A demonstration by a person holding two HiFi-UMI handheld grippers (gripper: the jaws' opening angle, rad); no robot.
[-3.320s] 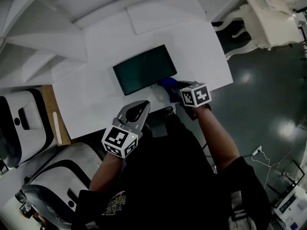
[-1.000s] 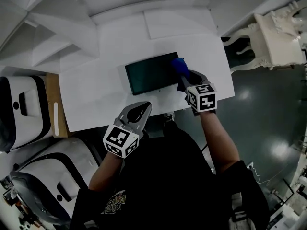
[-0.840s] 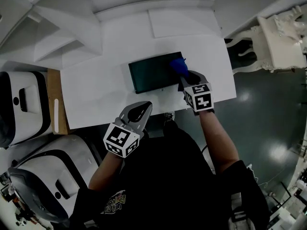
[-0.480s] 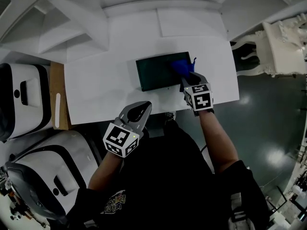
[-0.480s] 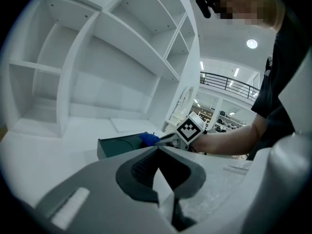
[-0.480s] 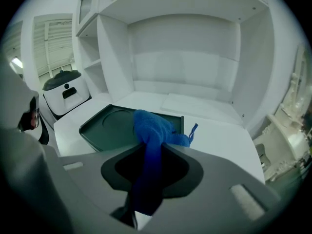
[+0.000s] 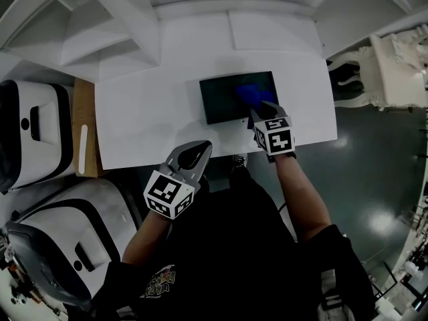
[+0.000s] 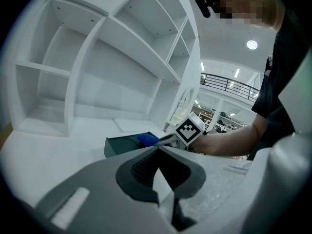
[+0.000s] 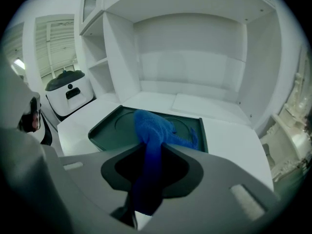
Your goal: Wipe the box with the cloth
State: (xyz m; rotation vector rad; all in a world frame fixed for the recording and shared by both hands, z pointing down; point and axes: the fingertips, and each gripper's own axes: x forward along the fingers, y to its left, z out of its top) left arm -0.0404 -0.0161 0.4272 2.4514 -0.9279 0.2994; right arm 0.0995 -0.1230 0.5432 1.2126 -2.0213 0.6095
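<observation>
The right gripper (image 9: 147,182) has its jaws pinched tight on a blue cloth (image 9: 152,130). The cloth runs up out of the jaws and bunches on the top face of a dark green box (image 9: 109,130), a flat one with a shallow ring moulded into its top. From the head view, that gripper (image 7: 259,112) reaches in over the box's near edge, and the cloth (image 7: 249,93) lies on the right part of the box (image 7: 221,99).

The box rests flat on a white table (image 7: 147,126), towards the back and right of the middle, with white shelving (image 8: 122,57) behind it.

The left gripper (image 8: 163,195) has its jaws pressed together with nothing between them. It is held off the table's near edge (image 7: 188,158), well apart from the box.
</observation>
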